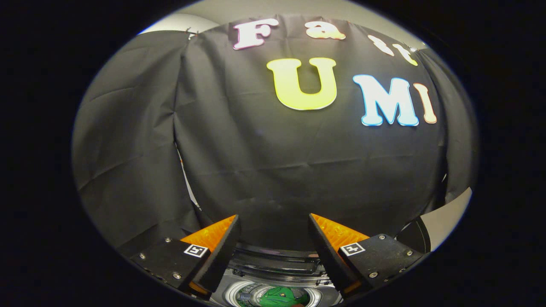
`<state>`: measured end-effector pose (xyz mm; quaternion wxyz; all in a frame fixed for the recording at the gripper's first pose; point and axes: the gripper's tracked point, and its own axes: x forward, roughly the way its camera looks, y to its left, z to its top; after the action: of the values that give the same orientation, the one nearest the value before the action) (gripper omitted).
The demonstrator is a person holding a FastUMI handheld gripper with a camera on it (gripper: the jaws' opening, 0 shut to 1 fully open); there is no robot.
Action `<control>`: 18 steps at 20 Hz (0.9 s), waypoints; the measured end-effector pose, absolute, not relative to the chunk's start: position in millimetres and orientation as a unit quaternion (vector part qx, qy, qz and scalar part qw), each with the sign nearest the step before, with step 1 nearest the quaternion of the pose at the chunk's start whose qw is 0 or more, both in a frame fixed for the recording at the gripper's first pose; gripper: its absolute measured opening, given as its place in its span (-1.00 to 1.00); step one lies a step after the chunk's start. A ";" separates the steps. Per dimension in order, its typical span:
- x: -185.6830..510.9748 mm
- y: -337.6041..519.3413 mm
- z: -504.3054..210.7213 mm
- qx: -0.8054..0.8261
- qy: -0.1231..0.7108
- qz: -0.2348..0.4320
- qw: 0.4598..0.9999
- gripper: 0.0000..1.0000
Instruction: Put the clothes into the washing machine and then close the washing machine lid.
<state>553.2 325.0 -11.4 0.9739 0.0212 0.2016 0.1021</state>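
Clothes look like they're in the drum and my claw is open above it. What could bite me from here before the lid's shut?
1. The green garment sits high in the washing machine drum; it may catch under the lid if not pushed down.
2. The claw hangs open and empty, aimed mostly at the black cloth wall; the lid's edge is hard to tell, so the approach could miss.

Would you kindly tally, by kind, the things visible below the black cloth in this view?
Washing machine, lid up: 1
Green garment in its drum: 1
Gripper, fingers open with nothing between them, above the machine: 1
Total: 3
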 end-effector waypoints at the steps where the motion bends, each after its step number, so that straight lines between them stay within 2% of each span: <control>1: 559.2 328.1 -13.5 0.025 0.213 0.098 0.972 0.93; 5: 578.5 334.3 -35.6 0.014 0.273 0.079 0.959 0.92; 11: 566.9 336.0 -81.4 0.013 0.386 0.061 0.921 0.91; 18: 559.2 339.4 -86.3 0.021 0.373 0.063 0.925 0.92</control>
<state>559.2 339.4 -86.3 0.9253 0.0208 0.3732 0.0633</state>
